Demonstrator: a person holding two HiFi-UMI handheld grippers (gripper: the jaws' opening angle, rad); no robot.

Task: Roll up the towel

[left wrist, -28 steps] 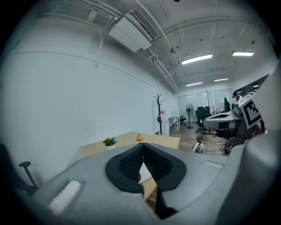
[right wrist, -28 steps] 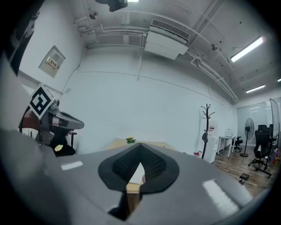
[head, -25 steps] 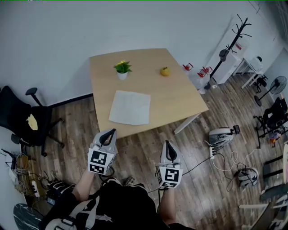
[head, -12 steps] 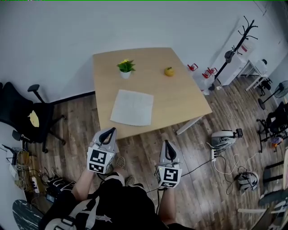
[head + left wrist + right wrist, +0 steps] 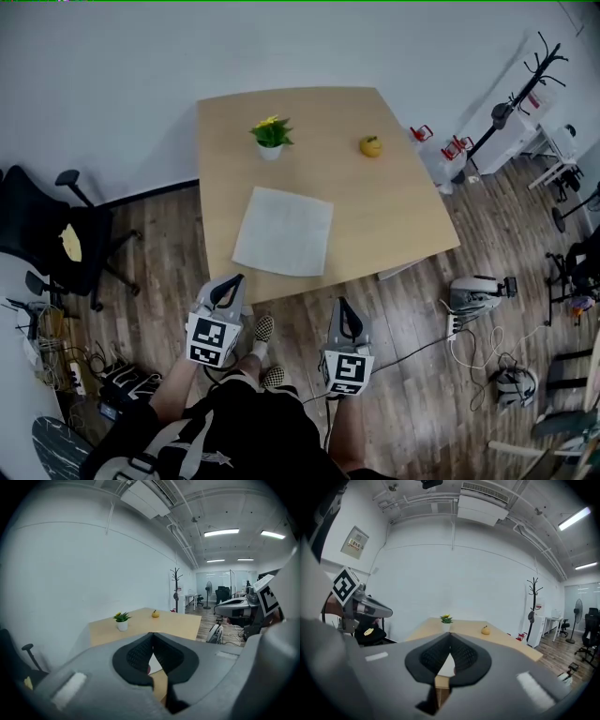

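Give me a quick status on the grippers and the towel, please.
Left gripper and right gripper shut, empty, short of table. Towel flat, unrolled. Potted plant, yellow fruit clear of it.

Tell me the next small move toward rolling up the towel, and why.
Probably carry the left tool and right tool forward to the near edge of the towel, opening them: the towel lies flat on the table, and both tools are shut, empty and short of the table.
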